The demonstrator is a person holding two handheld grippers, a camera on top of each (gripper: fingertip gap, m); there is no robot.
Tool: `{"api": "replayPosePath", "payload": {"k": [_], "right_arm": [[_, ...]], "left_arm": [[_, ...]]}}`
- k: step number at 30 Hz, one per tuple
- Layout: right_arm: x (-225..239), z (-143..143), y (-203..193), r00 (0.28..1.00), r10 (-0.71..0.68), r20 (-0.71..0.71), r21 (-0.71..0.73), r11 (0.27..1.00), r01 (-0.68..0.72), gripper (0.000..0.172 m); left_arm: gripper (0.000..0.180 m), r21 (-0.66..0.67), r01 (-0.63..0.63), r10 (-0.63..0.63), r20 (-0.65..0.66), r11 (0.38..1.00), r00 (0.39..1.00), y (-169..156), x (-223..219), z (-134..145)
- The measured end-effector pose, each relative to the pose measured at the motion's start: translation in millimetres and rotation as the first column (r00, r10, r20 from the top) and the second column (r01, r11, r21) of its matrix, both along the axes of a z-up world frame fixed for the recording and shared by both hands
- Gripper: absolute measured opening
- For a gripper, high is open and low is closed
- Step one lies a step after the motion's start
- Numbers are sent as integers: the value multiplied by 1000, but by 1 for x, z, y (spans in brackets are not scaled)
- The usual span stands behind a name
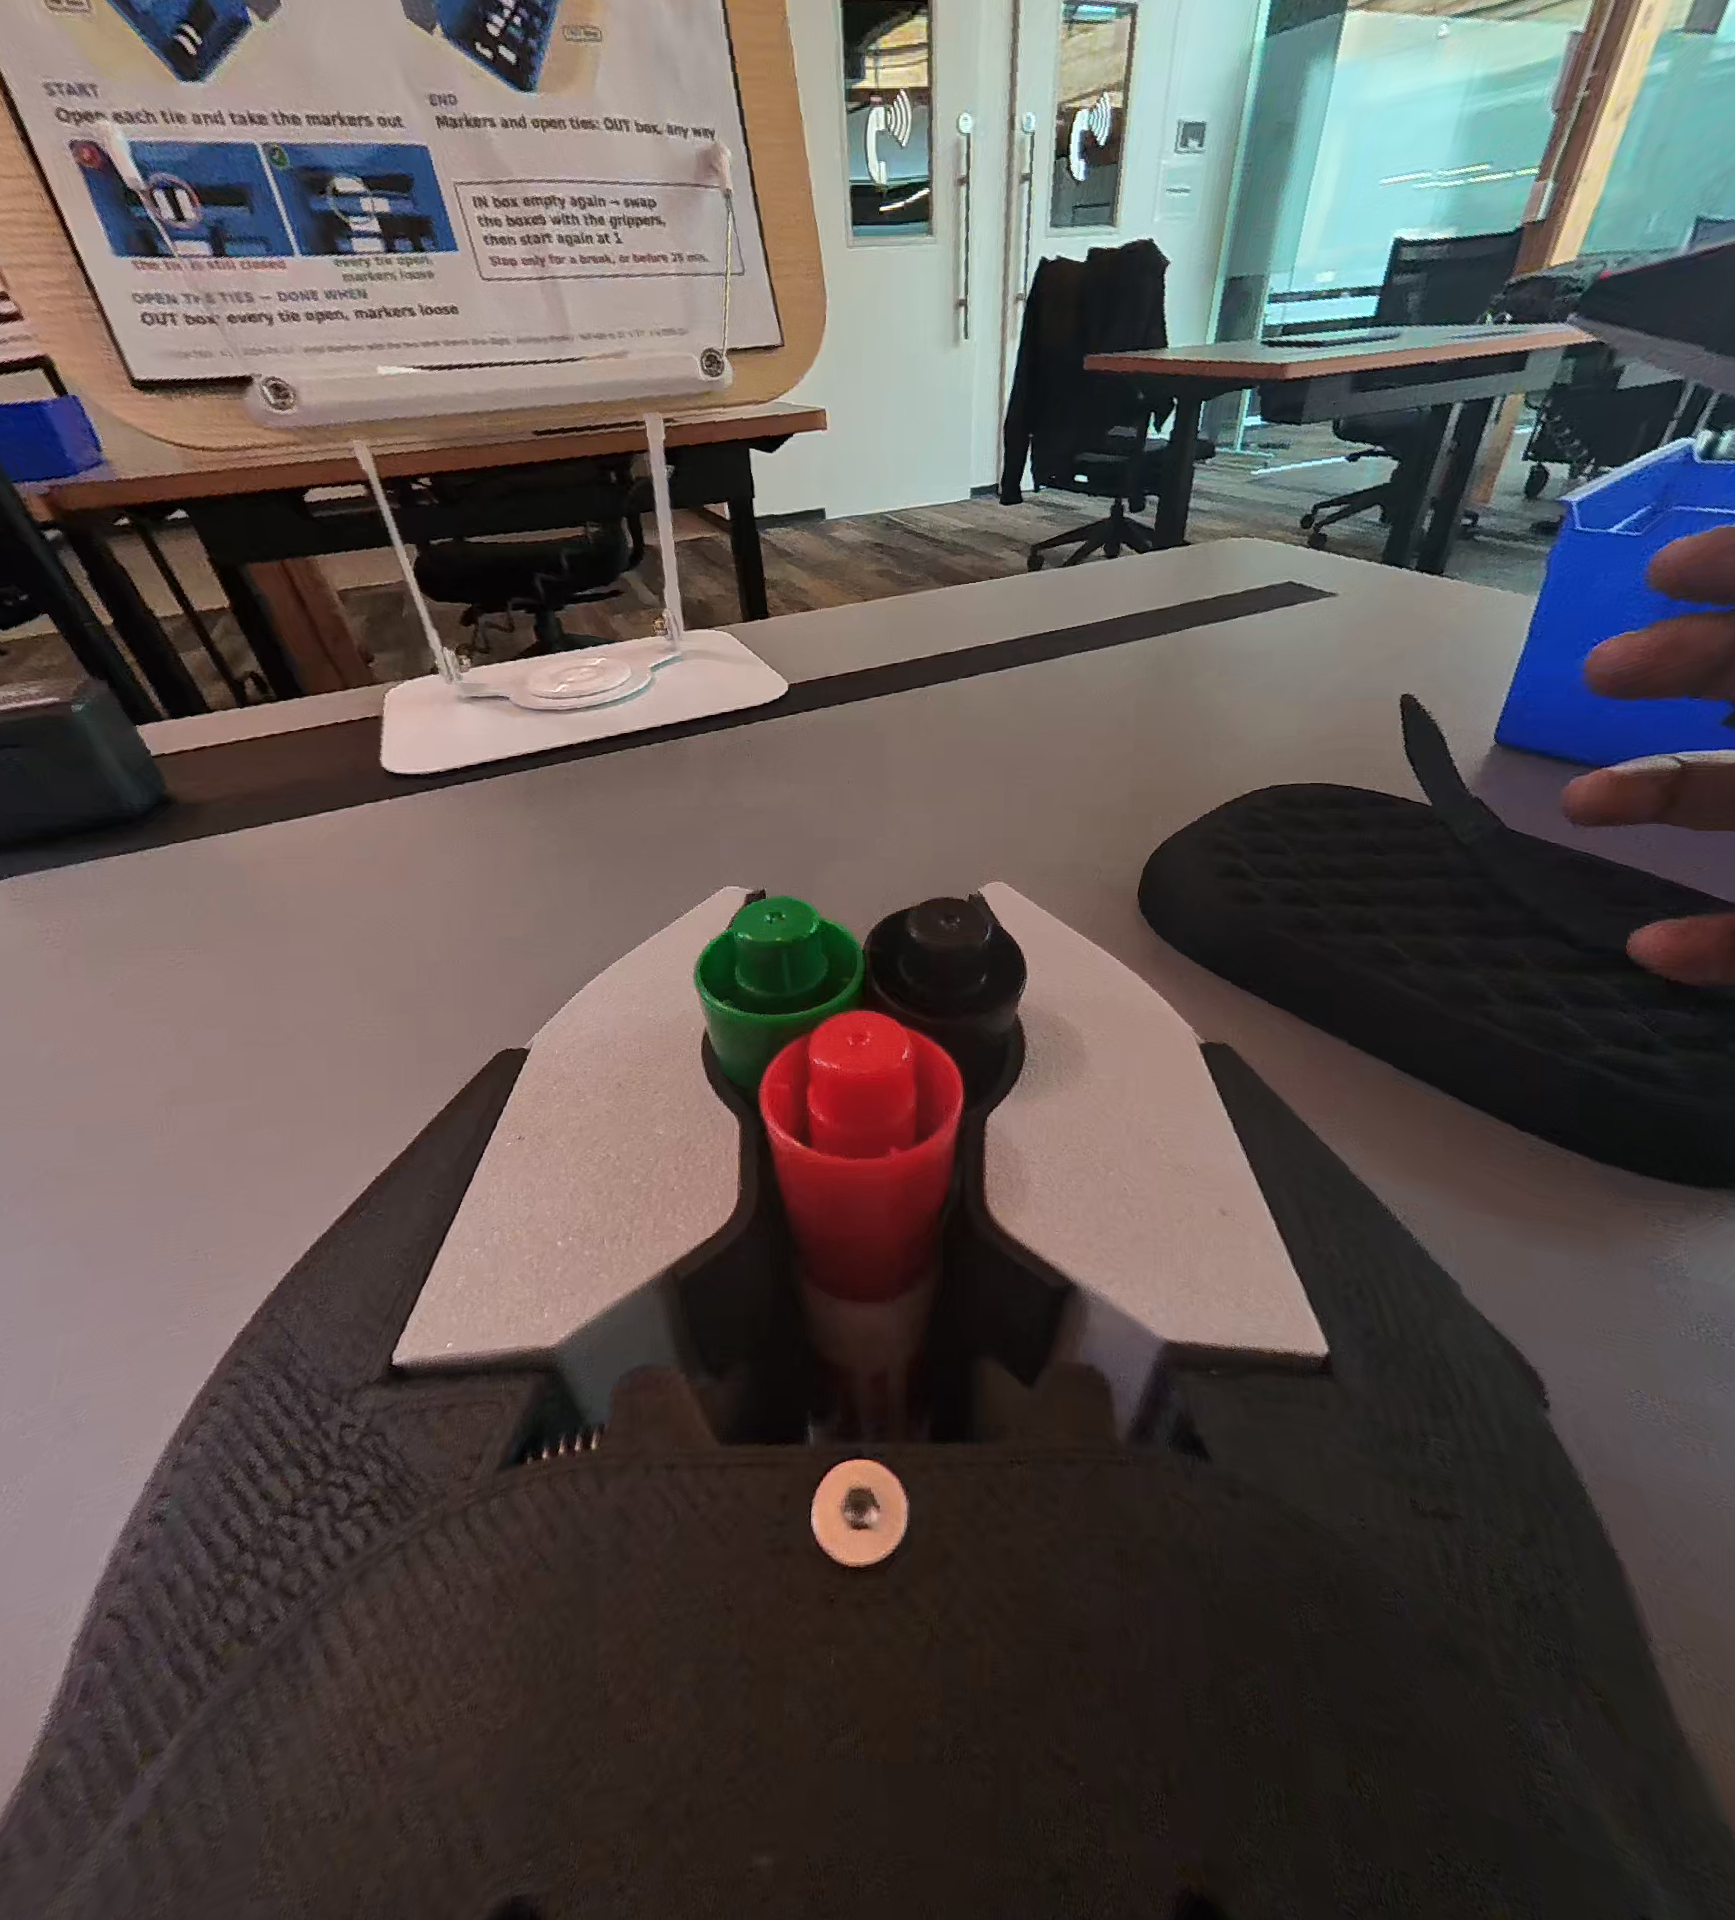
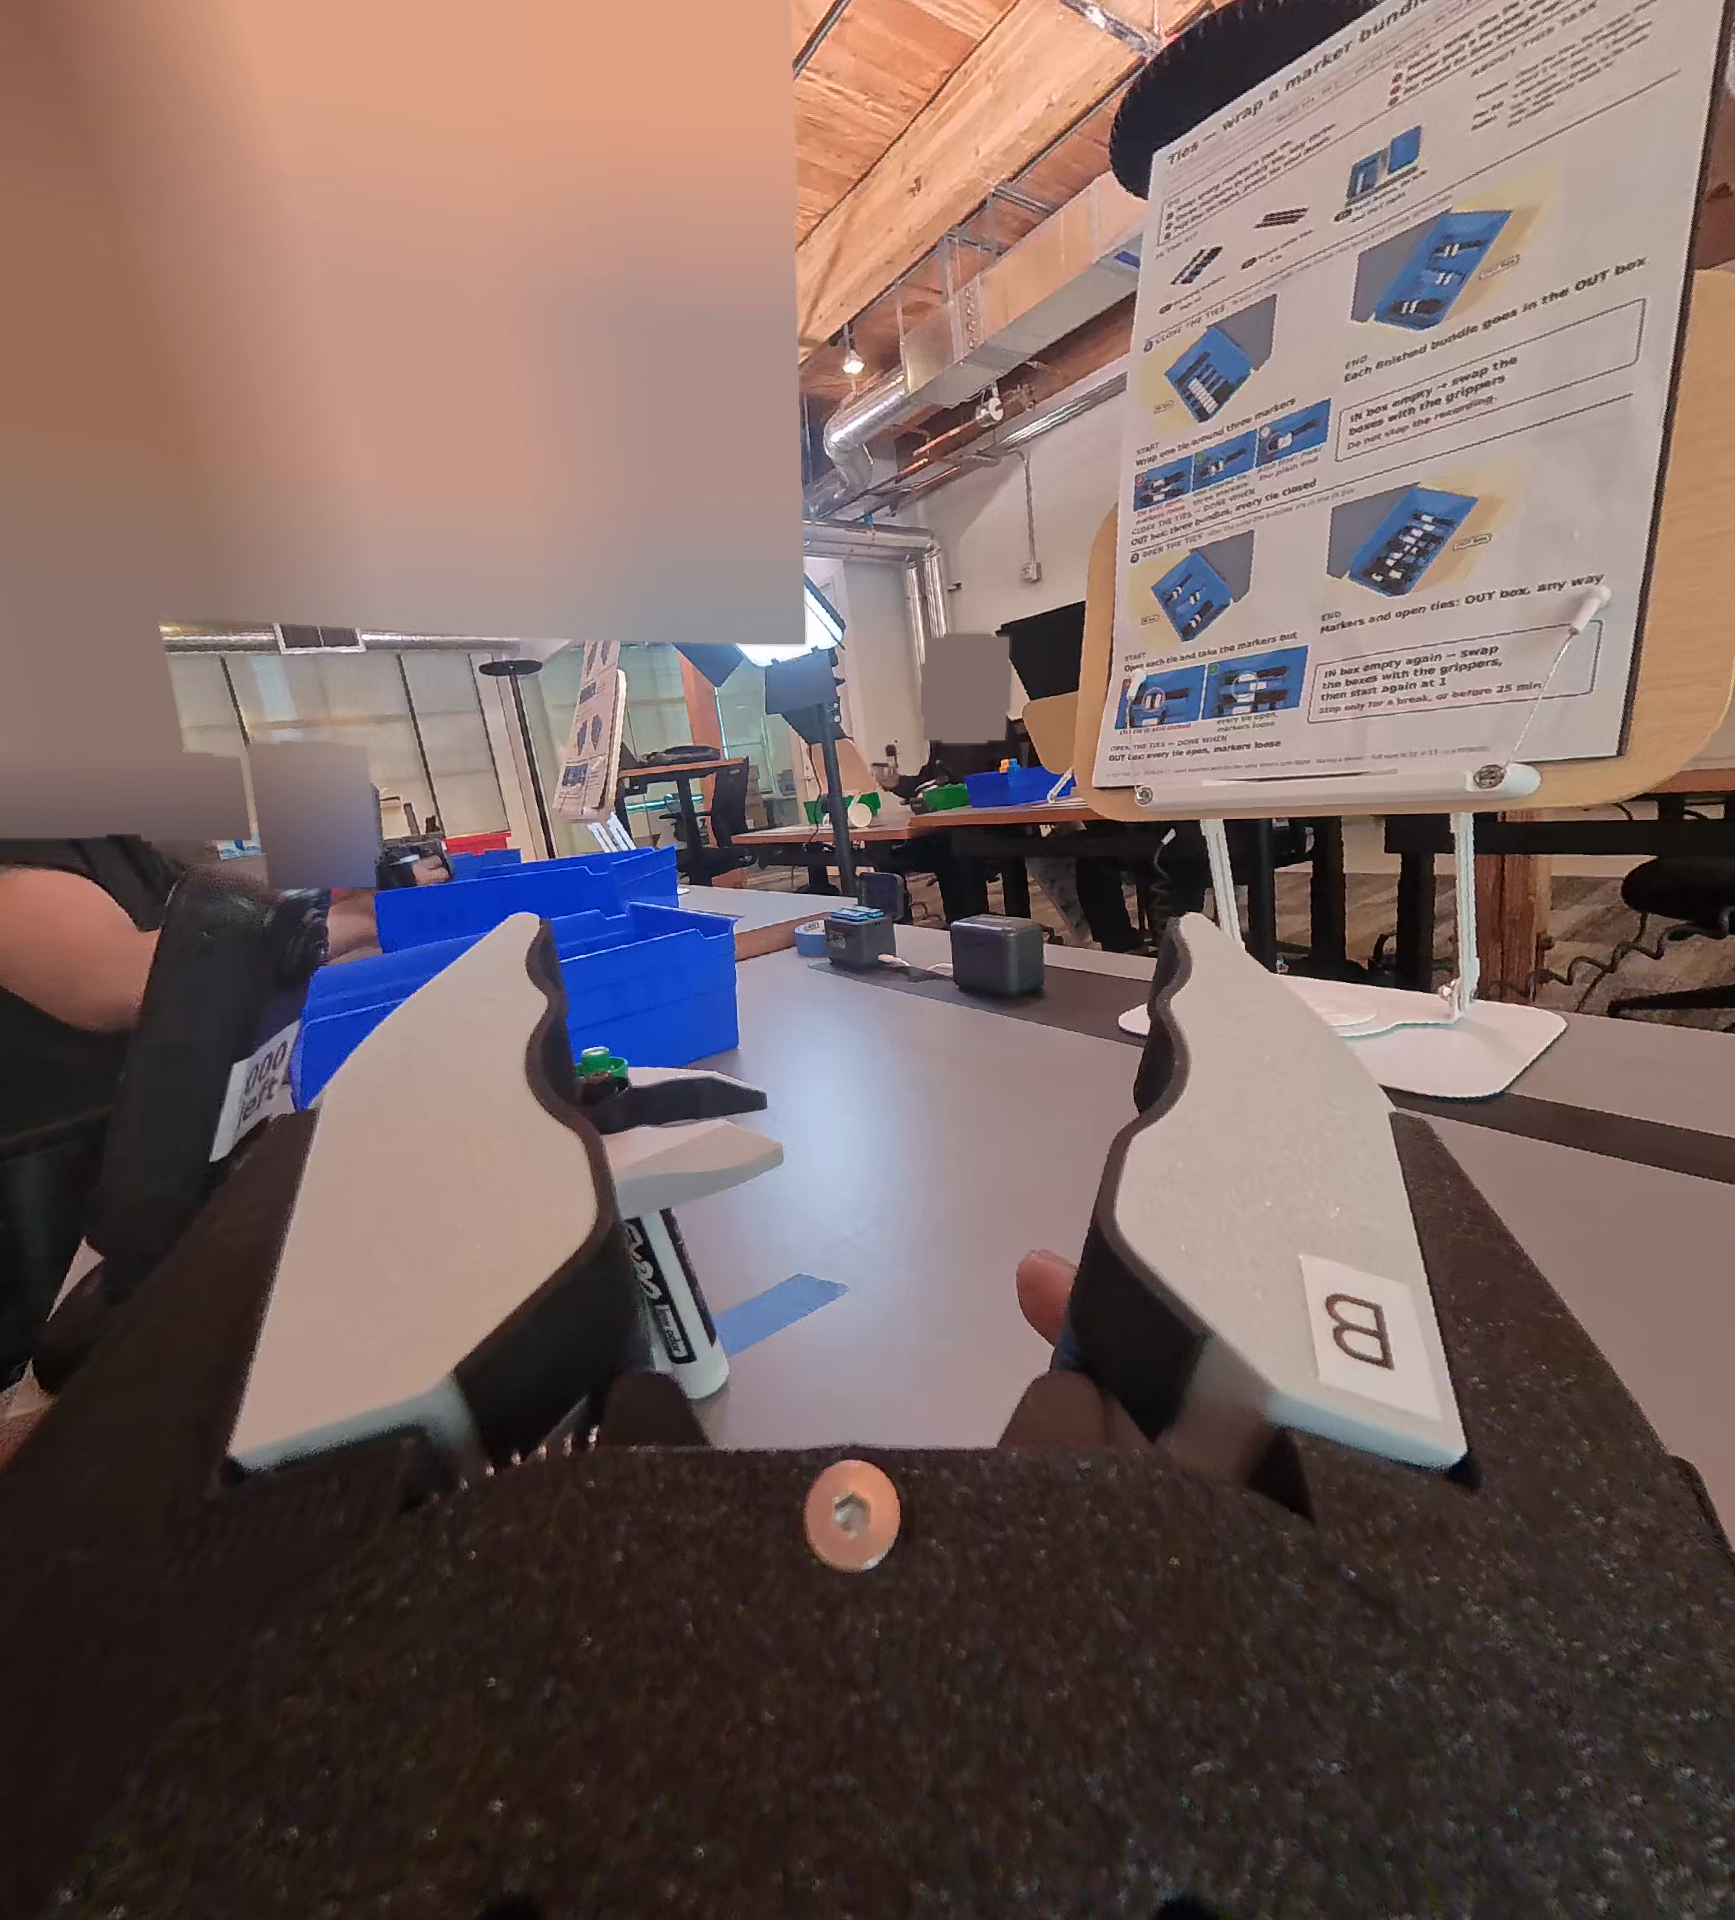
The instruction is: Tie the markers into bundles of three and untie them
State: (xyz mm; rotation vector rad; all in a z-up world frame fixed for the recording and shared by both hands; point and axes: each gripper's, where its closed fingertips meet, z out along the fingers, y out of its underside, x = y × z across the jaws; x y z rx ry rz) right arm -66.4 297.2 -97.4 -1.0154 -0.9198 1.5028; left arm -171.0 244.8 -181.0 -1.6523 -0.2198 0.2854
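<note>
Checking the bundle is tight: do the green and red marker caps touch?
Touching. The left wrist view shows the red cap overlapping and pressed against the green cap, no gap between them.

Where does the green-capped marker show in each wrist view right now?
Left wrist view: green marker at centre, cap end toward the camera, between the left tool's fingers, beside the black marker and above the red marker.
Right wrist view: only its cap peeks out, left of centre, behind the near finger.
Shared landmark: white stand base.
</note>
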Motion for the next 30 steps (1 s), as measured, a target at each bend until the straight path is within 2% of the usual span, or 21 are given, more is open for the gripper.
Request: {"api": "replayPosePath", "payload": {"k": [3,6,8,9,11,14,15,17,20,22,25,28,30], "right_arm": [[-1,0,-2,1000,2,-2,-4,1000,-2,106],[-2,1,-6,1000,10,2,3,1000,-10,103],[-4,0,-11,1000,22,10,23,1000,-22,100],[-5,-2,-16,999,38,20,39,998,-39,99],[-10,-9,-31,990,123,72,60,990,-127,98],[-19,-24,-65,945,277,175,143,942,-303,102],[-23,-26,-71,945,271,185,218,926,-309,101],[-30,-27,-82,950,230,212,400,866,-299,91],[-39,-16,-103,954,170,249,635,715,-293,77],[-39,3,-114,975,127,184,774,592,-223,70],[-37,22,-129,984,117,135,891,420,-172,70],[-37,27,-144,976,140,167,921,331,-205,73],[-38,28,-153,973,145,177,930,298,-214,64]], "left_arm": [[37,24,15,-16,39,1000,999,-7,-3,6],[37,216,37,-96,271,976,958,-14,-8,23],[37,406,14,-227,482,914,846,-22,-15,36],[37,505,-23,-304,555,863,774,-28,-20,44],[37,622,-101,-439,649,776,621,-37,-29,53],[37,740,-235,-619,662,630,423,-50,-36,70],[37,771,-280,-670,636,572,382,-55,-38,77],[37,799,-321,-733,598,509,324,-60,-36,91],[37,838,-332,-798,528,433,292,-67,-29,114],[38,855,-328,-823,494,402,281,-72,-26,126],[38,870,-326,-843,461,369,276,-82,-23,138],[38,878,-328,-851,442,348,283,-89,-22,144],[37,884,-344,-863,418,315,283,-95,-22,147]]}}
